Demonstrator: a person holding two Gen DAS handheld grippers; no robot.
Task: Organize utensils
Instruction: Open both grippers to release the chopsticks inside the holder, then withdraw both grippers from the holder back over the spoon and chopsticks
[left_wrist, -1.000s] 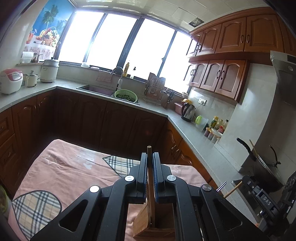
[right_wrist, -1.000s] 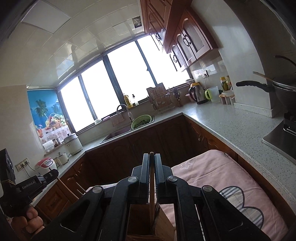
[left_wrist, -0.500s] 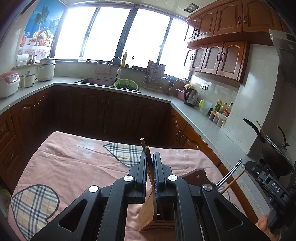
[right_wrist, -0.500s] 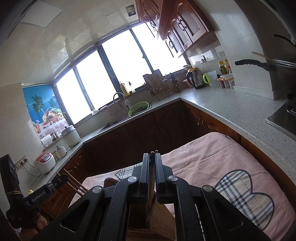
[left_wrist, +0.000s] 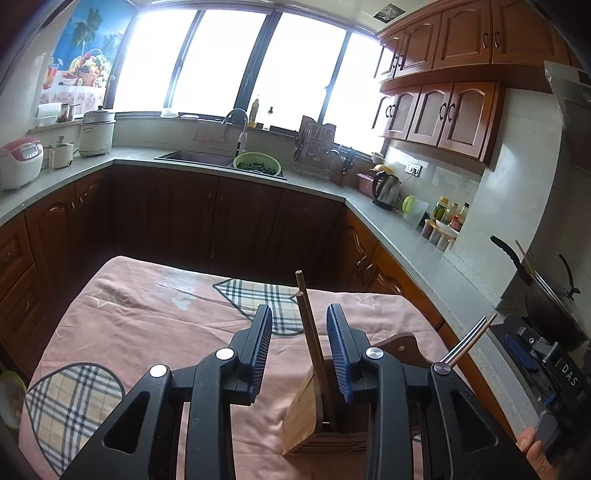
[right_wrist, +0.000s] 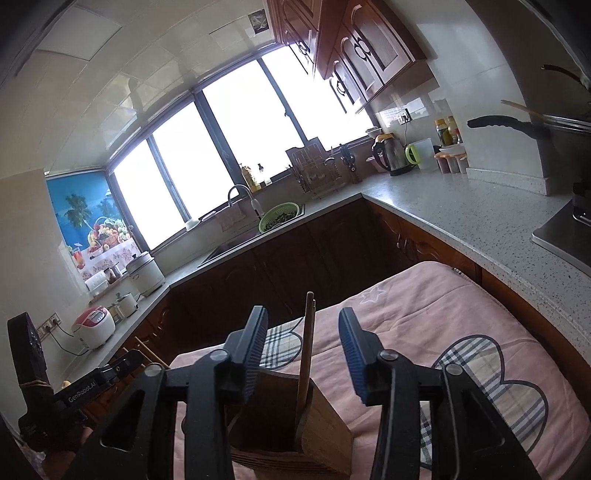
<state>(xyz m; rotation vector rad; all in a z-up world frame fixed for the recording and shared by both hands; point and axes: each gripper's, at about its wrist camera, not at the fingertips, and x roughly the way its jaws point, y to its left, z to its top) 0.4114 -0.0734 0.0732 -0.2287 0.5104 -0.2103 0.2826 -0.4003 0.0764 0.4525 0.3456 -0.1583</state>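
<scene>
A wooden utensil holder (left_wrist: 308, 417) stands on the pink cloth (left_wrist: 155, 325). Two wooden chopsticks (left_wrist: 312, 332) stand upright in it. My left gripper (left_wrist: 299, 354) is open, its jaws on either side of the chopsticks without touching them. In the right wrist view the same holder (right_wrist: 325, 435) has wooden chopsticks (right_wrist: 306, 354) standing in it, and my right gripper (right_wrist: 303, 350) is open around them. The right gripper also shows at the left view's right edge (left_wrist: 546, 365), with metal and wooden sticks (left_wrist: 467, 341) poking up beside it.
The pink cloth with plaid patches (right_wrist: 487, 373) covers a small table. Dark kitchen cabinets (left_wrist: 221, 221) and a grey counter (right_wrist: 461, 218) wrap around behind. A sink with a green colander (left_wrist: 257, 164), a kettle (left_wrist: 386, 186), rice cookers (left_wrist: 18, 162) and a wok (left_wrist: 550, 306) stand on the counter.
Both grippers have opened and let go of the chopsticks, which now stand in the wooden holder. Both views tilted down a little over the holder.
</scene>
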